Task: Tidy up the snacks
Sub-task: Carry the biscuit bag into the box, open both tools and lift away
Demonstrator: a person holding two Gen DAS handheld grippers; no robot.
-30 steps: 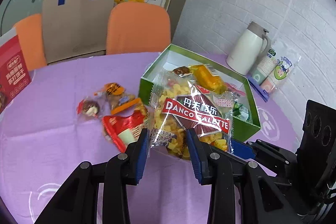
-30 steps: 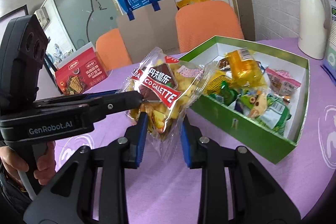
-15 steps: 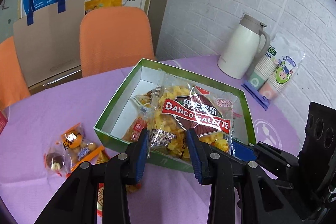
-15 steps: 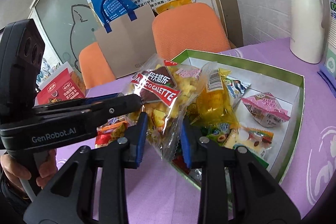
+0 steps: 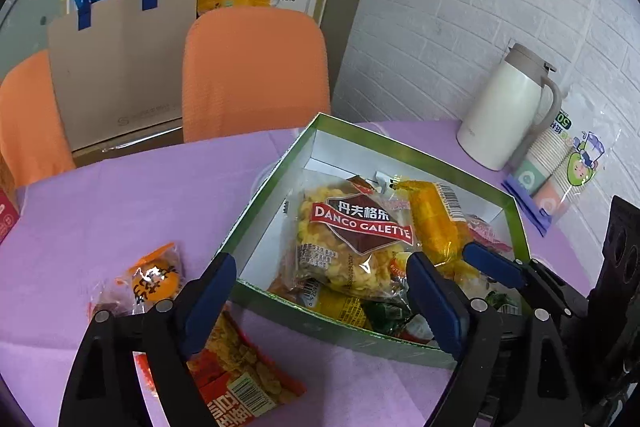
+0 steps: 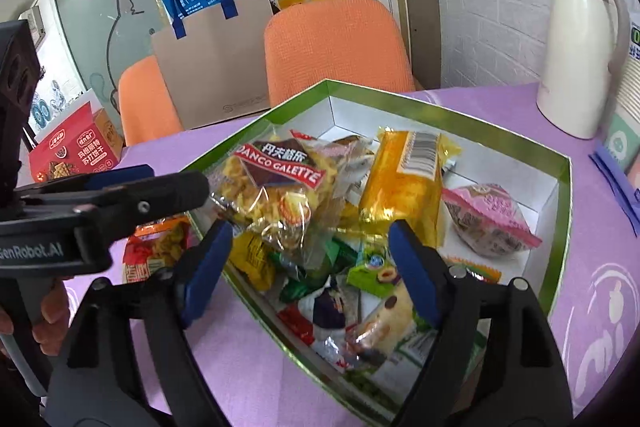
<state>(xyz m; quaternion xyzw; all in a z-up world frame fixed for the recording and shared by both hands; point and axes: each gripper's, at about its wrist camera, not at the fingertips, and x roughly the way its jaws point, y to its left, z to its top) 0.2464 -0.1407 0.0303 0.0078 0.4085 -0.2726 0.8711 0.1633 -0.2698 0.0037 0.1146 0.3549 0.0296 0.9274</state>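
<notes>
Now two open hand-held grippers, left (image 5: 320,291) and right (image 6: 310,263), flank one Danco Galette bag (image 5: 354,243).

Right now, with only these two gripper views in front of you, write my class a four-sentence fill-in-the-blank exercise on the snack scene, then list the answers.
1. The Danco Galette bag lies inside the ____ box.
2. Both the left gripper and the right gripper have their jaws ____.
3. The white jug stands on the ____ tablecloth.
4. The chair behind the table is ____.

Answers: green; open; purple; orange
</notes>
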